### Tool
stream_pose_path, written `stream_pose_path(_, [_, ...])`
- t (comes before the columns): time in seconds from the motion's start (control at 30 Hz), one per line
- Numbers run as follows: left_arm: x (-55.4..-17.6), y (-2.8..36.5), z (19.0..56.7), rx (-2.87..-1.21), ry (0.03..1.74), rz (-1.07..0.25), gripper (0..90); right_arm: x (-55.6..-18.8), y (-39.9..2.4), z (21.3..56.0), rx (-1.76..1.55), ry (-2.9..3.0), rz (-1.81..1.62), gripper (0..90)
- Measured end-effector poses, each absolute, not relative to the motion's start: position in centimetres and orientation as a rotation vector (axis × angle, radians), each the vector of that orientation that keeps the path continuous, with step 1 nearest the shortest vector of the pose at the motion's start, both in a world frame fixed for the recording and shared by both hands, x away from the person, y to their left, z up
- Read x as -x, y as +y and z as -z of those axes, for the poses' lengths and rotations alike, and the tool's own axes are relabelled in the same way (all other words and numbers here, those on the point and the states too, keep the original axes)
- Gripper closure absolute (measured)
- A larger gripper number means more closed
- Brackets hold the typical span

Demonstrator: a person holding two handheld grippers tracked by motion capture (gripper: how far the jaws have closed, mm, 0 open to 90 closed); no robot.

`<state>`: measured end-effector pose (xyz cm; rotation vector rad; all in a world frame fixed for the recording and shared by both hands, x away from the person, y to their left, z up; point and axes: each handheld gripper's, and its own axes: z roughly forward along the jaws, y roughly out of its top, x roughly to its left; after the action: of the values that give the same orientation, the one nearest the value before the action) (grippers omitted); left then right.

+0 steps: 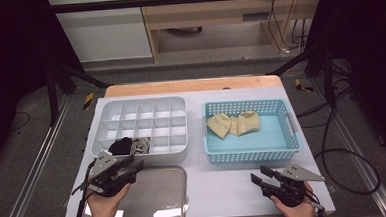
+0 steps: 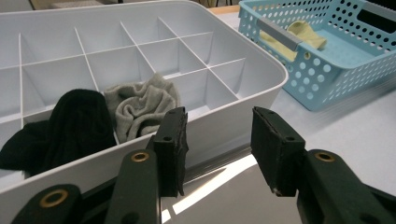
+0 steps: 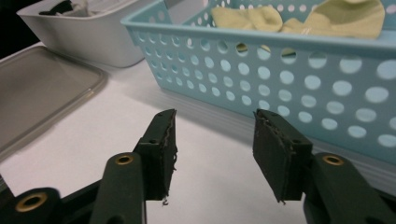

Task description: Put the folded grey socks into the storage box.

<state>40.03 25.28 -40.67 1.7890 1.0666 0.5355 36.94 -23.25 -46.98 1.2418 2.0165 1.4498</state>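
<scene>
Now, left gripper (image 1: 134, 167) at the near left, just beside the white divided tray (image 1: 181, 154): jaws spread, nothing between. Black sock (image 2: 74, 126) and grey sock (image 2: 140, 105) bunched in neighbouring near-row compartments. Right gripper (image 3: 212, 149) at the near right, jaws spread and empty, near the blue basket (image 3: 280, 88) with yellow socks (image 1: 233, 123).
</scene>
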Motion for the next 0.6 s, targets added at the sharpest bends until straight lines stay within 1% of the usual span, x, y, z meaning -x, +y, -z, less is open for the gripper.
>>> stream_pose_path(0.23, [-39.9,25.5,41.4,-1.797,1.086,-0.533,53.4,-36.9,-23.7,45.8,-1.26,2.004,-1.396,49.2])
stream_pose_path(0.4, [-39.7,25.9,42.2,-1.809,1.095,-0.535,51.8,-37.0,-24.0,45.0,-1.252,1.979,-1.43,50.4])
stream_pose_path(0.6, [-39.2,26.2,42.3,-1.801,1.089,-0.519,50.0,-37.4,-23.5,44.1,-1.222,1.982,-1.44,49.3])
